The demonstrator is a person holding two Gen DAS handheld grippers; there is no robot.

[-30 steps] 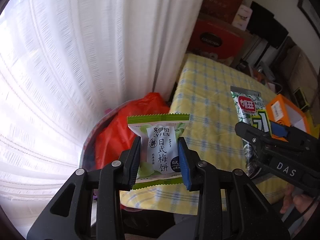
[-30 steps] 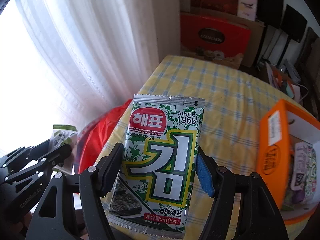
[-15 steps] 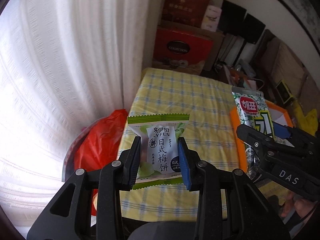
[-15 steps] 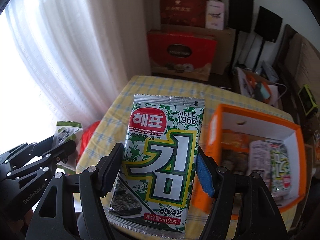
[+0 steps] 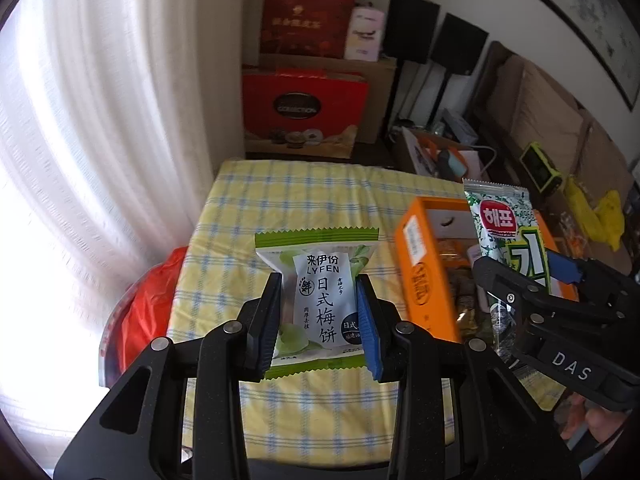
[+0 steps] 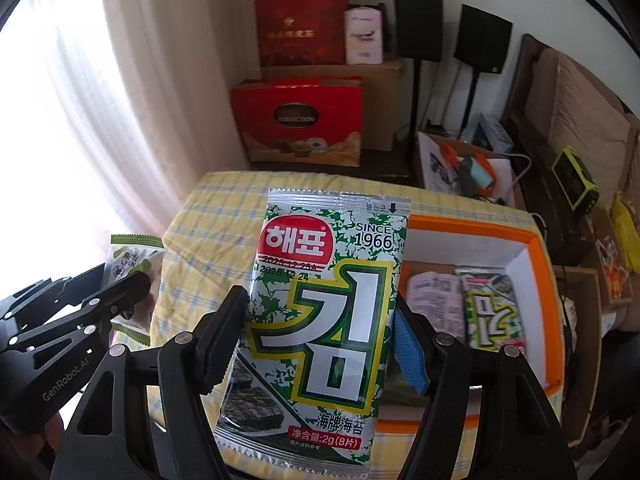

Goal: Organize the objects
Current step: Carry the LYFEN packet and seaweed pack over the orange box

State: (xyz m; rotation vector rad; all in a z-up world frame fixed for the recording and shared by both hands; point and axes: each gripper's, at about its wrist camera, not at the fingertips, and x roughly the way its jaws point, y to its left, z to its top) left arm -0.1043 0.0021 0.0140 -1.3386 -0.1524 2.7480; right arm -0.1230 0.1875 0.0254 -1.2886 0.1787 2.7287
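Observation:
My left gripper [image 5: 318, 322] is shut on a green and white plum cake packet [image 5: 316, 280], held upright above the yellow checked table [image 5: 304, 196]. My right gripper [image 6: 320, 344] is shut on a green seaweed packet [image 6: 328, 312], held upright over the table beside the orange box [image 6: 540, 264]. The box holds several snack packets, among them another seaweed packet [image 6: 494, 312]. In the left wrist view the right gripper [image 5: 532, 280] and its seaweed packet [image 5: 504, 224] are at the right, over the orange box [image 5: 416, 264]. In the right wrist view the left gripper [image 6: 116, 292] is at the left.
A red bag [image 5: 144, 312] lies in a round bin left of the table by the white curtain [image 5: 100, 120]. Red gift boxes [image 6: 298, 120], cardboard boxes and two black speakers [image 6: 418, 24] stand behind the table. A sofa [image 5: 552, 120] is at the right.
Both grippers have swung right, away from the curtain and the red bag, toward the table and the orange box. Each still holds its packet.

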